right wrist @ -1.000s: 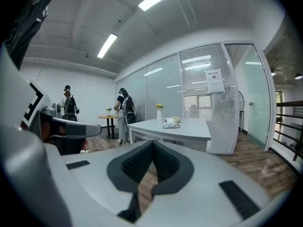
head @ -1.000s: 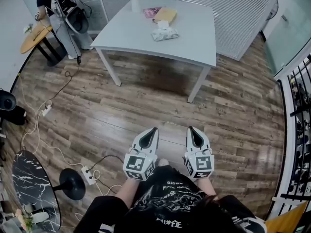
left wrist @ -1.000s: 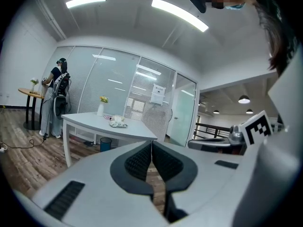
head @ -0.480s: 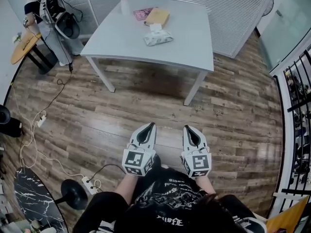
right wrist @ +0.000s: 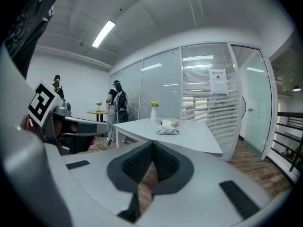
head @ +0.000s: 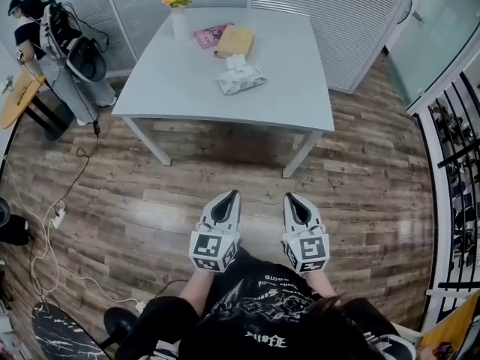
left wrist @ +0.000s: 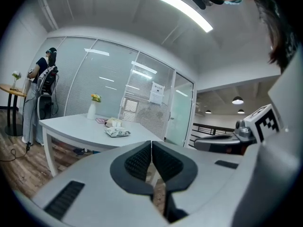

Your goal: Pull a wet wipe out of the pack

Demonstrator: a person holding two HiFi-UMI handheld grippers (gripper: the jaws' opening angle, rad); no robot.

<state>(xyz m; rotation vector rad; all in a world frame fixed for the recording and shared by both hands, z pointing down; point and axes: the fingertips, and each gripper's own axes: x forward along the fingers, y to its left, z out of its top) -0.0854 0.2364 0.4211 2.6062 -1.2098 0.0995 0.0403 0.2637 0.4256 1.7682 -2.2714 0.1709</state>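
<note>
The wet wipe pack [head: 241, 79] lies on the white table [head: 187, 88], a white wipe sticking up from its top; it also shows as the pack [left wrist: 117, 133] and the pack [right wrist: 167, 130] in the gripper views. My left gripper [head: 233, 195] and right gripper [head: 289, 198] are held side by side over the wooden floor, well short of the table. Both are shut, pads touching at the tips, with nothing between them. The left gripper [left wrist: 151, 144] and the right gripper [right wrist: 152, 144] point toward the table.
On the table's far side stand a vase of flowers [head: 178, 19], a pink booklet [head: 208, 35] and a tan box [head: 235, 41]. A person with a backpack [head: 52, 47] stands at the left by a small wooden table. Cables [head: 52, 223] trail on the floor. Glass walls and blinds lie beyond.
The table and pack have come closer and lower in the head view as I walk toward them. Both grippers stay shut and keep their places side by side.
</note>
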